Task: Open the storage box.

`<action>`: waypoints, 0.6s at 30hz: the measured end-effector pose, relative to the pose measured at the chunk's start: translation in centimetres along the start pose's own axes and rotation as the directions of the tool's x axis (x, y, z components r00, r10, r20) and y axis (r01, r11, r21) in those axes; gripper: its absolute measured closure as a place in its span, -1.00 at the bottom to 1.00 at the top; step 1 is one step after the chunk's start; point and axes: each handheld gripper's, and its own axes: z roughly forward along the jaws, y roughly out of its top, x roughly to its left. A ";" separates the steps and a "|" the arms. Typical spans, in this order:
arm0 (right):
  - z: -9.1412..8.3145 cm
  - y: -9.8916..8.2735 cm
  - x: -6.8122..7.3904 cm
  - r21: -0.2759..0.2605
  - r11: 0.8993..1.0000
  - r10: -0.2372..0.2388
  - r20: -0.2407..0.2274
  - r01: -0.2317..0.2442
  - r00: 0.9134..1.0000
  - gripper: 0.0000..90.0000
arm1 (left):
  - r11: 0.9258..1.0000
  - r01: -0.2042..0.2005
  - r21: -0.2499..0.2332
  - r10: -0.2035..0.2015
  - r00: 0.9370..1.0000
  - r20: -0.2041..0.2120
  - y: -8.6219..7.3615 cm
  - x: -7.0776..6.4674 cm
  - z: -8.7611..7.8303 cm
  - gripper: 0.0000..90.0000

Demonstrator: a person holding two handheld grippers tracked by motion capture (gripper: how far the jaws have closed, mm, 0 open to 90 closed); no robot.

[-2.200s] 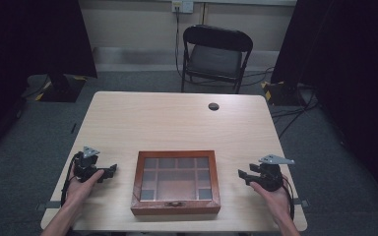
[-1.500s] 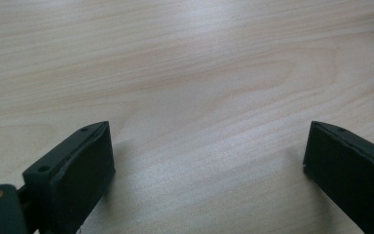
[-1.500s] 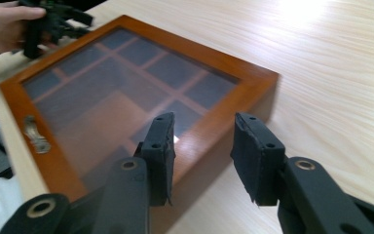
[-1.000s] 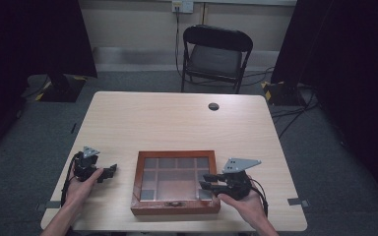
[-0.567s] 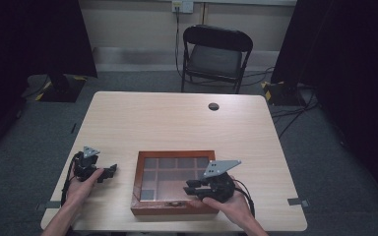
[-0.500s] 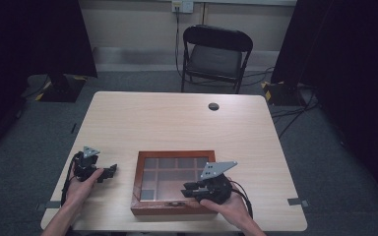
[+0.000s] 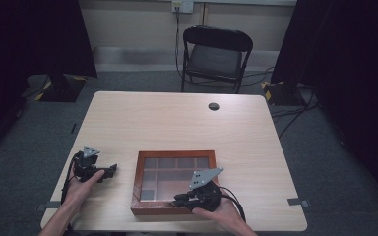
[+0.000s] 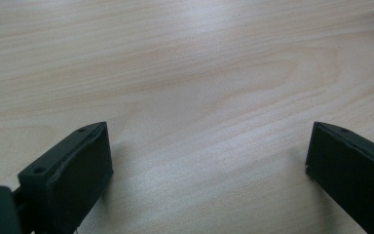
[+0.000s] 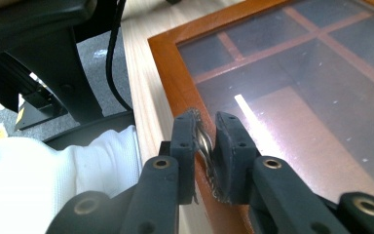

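A black folding chair (image 7: 216,54) stands behind the pale wooden table (image 7: 177,123), well apart from the box. The reddish-brown wooden box with glass lid (image 7: 174,179) lies near the table's front edge; dividers show through. The right gripper (image 9: 205,146) has just closed its jaws on the small metal clasp (image 9: 204,141) at the box's front. The left gripper (image 7: 110,170), left of the box, has its jaws wide apart over bare wood.

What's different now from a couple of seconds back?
The right gripper moved from the table's right side to the wooden box's near edge, and its jaws have just been closing on the small metal clasp there. The left gripper, open, and the box stayed put.
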 end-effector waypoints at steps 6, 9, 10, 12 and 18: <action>0.4 -0.3 -0.2 0.006 1.000 -0.003 0.000 0.003 1.000 0.78 | 1.000 0.013 0.003 -0.013 1.000 -0.016 0.0 -0.2 0.1 -0.97; 0.4 -0.2 -0.2 0.011 1.000 -0.014 -0.008 0.014 1.000 0.79 | 1.000 0.015 0.007 -0.015 1.000 -0.020 0.1 -0.3 0.1 -0.99; 0.5 -0.2 -0.1 0.009 1.000 -0.015 -0.009 0.015 1.000 0.79 | 1.000 0.021 0.007 -0.020 1.000 -0.017 0.1 -0.3 0.1 -0.99; 0.5 -0.2 -0.2 0.007 1.000 -0.020 -0.004 0.020 1.000 0.79 | 1.000 0.022 0.009 -0.022 1.000 -0.019 0.1 -0.4 0.1 -1.00; 0.7 0.2 -0.3 0.017 0.999 -0.044 0.006 0.043 0.999 0.81 | 1.000 0.011 0.011 -0.011 1.000 -0.008 0.0 -0.4 0.0 -0.99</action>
